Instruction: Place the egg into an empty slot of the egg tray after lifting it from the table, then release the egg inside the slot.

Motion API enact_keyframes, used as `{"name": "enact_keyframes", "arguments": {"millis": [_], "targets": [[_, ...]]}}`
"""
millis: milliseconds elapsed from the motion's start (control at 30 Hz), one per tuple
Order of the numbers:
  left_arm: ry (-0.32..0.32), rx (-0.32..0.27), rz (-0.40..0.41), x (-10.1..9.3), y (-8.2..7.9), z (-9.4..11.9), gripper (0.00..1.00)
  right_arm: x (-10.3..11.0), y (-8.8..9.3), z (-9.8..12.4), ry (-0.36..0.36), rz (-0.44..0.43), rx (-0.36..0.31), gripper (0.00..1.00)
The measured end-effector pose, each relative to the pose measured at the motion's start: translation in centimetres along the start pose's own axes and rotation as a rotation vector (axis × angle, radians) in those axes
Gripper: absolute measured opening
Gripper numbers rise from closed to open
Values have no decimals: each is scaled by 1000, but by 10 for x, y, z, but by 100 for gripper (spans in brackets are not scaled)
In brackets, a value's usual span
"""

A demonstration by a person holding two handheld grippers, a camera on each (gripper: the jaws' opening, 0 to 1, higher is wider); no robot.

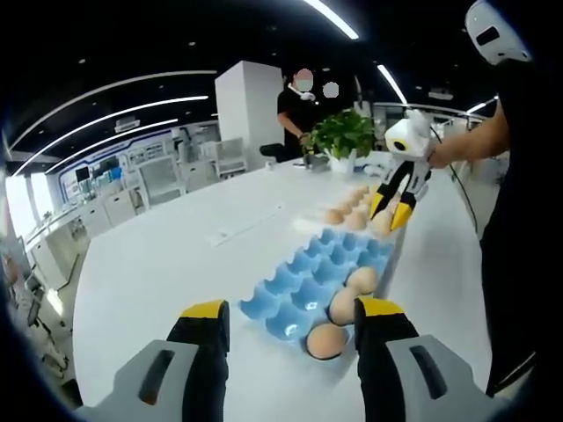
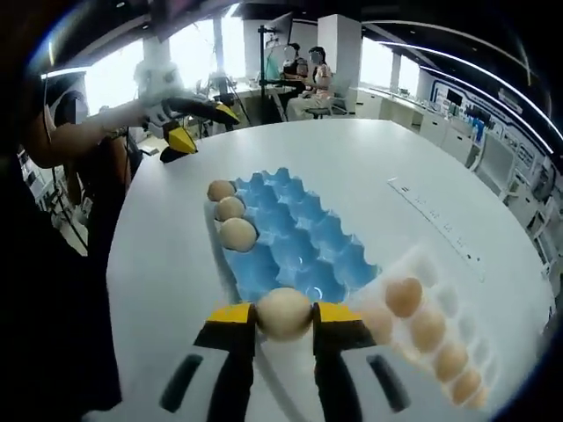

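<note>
In the right gripper view we saw our right gripper [image 2: 284, 318] clamped on an egg [image 2: 284, 313], held just off the near edge of the blue tray [image 2: 299, 237] on the white table [image 2: 369, 158]. Three eggs [image 2: 230, 209] sat along the tray's edge. Our left gripper [image 1: 293, 316] hovered with jaws apart and nothing between them near the tray's other end

Pale tan egg [image 2: 283, 313], pinched between yellow-tipped jaws just above the near edge of the blue egg tray [image 2: 295, 239]. Tray flat on the white bench [image 2: 352, 167], three eggs [image 2: 230, 211] seated along its left row, other slots bare.
</note>
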State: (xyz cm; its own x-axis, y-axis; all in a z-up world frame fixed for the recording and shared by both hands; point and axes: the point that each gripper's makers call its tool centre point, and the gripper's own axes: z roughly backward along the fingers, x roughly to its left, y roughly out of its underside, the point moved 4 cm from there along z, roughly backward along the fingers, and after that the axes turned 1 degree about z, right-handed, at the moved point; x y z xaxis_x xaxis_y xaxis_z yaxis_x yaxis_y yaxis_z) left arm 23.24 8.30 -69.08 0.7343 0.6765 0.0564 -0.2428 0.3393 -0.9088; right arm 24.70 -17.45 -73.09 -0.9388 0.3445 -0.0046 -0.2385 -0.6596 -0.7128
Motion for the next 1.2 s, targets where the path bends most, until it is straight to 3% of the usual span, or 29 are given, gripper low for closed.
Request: {"name": "enact_keyframes", "arguments": {"millis": [600, 1200], "targets": [[-9, 3, 1, -2, 1, 4, 57, 20, -20, -29, -77, 49, -15, 25], [-10, 8, 7, -1, 2, 4, 56, 21, -22, -48, -102, 58, -9, 26]]}}
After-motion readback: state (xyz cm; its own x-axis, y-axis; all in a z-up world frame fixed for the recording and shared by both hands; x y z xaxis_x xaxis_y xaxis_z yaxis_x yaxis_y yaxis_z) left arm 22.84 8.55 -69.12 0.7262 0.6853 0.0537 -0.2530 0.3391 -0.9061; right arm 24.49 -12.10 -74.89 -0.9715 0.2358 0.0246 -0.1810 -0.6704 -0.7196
